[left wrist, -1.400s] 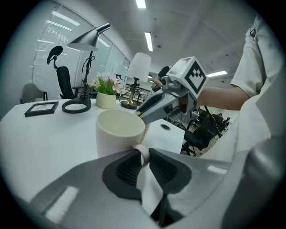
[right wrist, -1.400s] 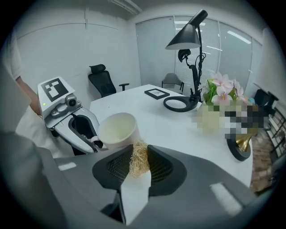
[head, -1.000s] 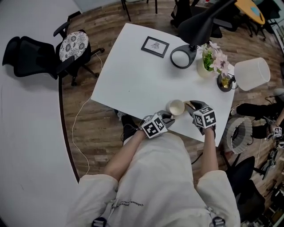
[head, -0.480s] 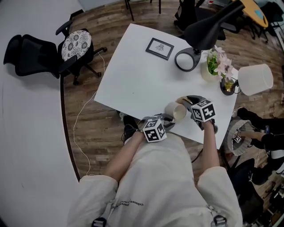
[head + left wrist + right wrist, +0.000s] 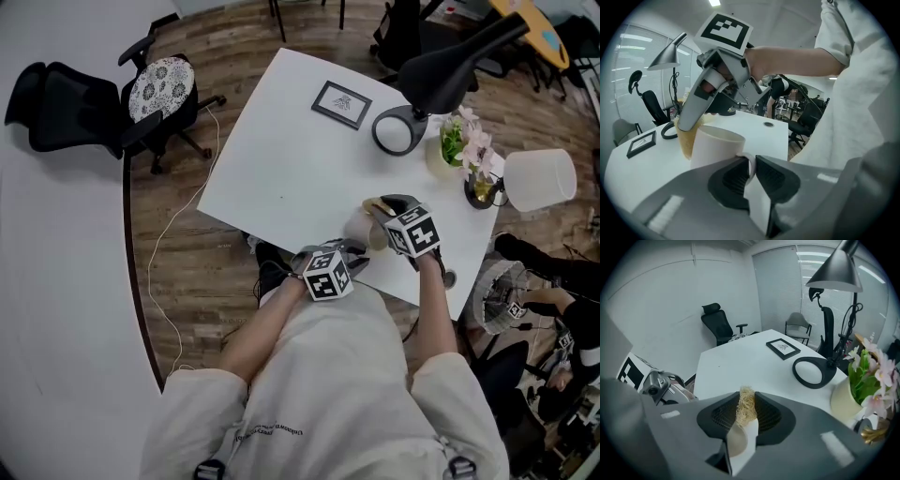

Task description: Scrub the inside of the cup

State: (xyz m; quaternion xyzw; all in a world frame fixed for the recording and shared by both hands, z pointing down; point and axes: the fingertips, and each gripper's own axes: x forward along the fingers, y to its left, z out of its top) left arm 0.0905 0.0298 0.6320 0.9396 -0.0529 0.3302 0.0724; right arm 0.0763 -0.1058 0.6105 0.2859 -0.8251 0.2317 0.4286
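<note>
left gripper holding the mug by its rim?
No, the left gripper is shut on the handle of the white mug, not on its rim.

A white bench (image 5: 281,159) stands on a brown wood-plank floor (image 5: 187,272). At its far side it carries a black desk lamp (image 5: 450,61), a small framed picture (image 5: 341,104) and a pot of pink flowers (image 5: 464,141). A black office chair (image 5: 56,94) and a chair with a patterned cushion (image 5: 161,86) stand to its left, near a plain white wall (image 5: 66,309). A thin cable (image 5: 167,246) trails across the floor. Blinds cover the windows (image 5: 825,287).
</note>
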